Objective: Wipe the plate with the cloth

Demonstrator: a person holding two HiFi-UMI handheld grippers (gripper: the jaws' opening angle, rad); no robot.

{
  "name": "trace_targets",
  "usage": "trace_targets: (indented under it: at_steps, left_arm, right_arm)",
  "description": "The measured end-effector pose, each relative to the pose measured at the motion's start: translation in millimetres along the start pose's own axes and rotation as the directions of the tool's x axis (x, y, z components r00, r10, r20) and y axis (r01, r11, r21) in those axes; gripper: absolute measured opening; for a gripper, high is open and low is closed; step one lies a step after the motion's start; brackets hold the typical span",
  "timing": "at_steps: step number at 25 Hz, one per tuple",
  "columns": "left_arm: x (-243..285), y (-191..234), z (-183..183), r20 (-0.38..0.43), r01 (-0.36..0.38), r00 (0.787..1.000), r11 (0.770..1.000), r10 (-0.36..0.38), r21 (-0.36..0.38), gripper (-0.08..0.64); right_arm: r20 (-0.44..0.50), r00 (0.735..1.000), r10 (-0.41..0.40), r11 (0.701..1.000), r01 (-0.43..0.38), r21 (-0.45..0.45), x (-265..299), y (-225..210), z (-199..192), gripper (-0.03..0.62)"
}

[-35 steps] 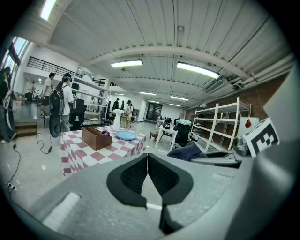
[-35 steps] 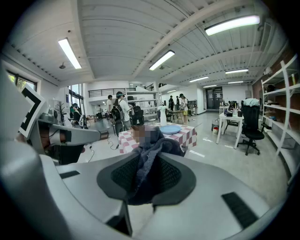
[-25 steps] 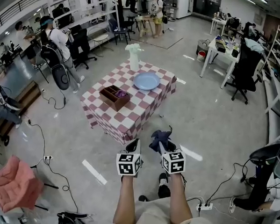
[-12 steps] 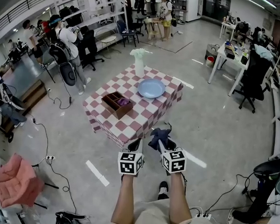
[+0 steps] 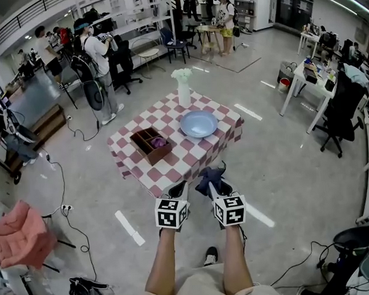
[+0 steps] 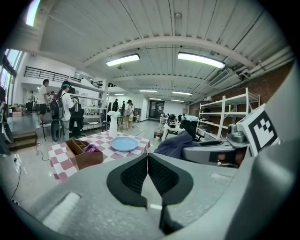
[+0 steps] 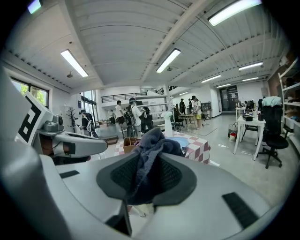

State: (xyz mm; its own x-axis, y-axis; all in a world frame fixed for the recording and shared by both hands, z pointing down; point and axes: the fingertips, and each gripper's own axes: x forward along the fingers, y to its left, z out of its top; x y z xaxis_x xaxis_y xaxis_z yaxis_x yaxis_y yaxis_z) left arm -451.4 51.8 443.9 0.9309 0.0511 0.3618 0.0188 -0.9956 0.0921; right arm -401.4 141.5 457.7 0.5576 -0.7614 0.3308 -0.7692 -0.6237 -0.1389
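Nearest: two forearms, each ending in a marker cube. Left tongs (image 5: 176,190): pressed together, nothing between them. Right tongs (image 5: 218,186): pinching the dark blue cloth (image 5: 209,176), which bunches above the pads and flops over the tip. Both tongs are side by side, near each other, over bare floor (image 5: 277,151) and just short of the worktop (image 5: 173,166). Beyond: the worktop, under a red-and-white check cover. On its near left, a wooden box (image 5: 149,153) with compartments, something purple in one of them. Right of the box and apart from it, toward the middle, the light blue plate (image 5: 198,123) lies flat, with nothing visible on it. At the far corner, a white vase (image 5: 183,91). Farther off: people, desks and chairs in an open hall. Judgement: the step in hand is the approach, since the cloth is gripped and the plate is not yet touched. The next move calls for reaching the worktop, bringing the right tongs over the plate and lowering the cloth onto its face. The left tongs are free and may need to steady the rim, as a light plate could slide on the cover under rubbing.
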Motion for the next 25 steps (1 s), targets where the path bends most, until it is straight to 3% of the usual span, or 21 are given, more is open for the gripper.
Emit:
trace_targets:
  at_steps: [10, 16, 25]
  left_arm:
    - [50.3, -11.0, 5.7, 0.012, -0.047, 0.999, 0.998, 0.047, -0.042, 0.011]
    - [67.3, -28.3, 12.8, 0.009, -0.026, 1.0, 0.999, 0.027, -0.029, 0.011]
    - [94.4, -24.5, -8.5, -0.028, -0.013, 1.0, 0.999, 0.012, -0.051, 0.011]
  right_arm:
    - [-0.031, 0.998, 0.061, 0.997, -0.062, -0.046, 18.9, -51.5, -0.5, 0.106]
    - [-0.033, 0.999, 0.035, 0.999, -0.036, -0.023, 9.8, -84.0, -0.2, 0.106]
    - [-0.063, 0.998, 0.006, 1.0, -0.007, -0.021, 24.5, -106.6, -14.0, 0.109]
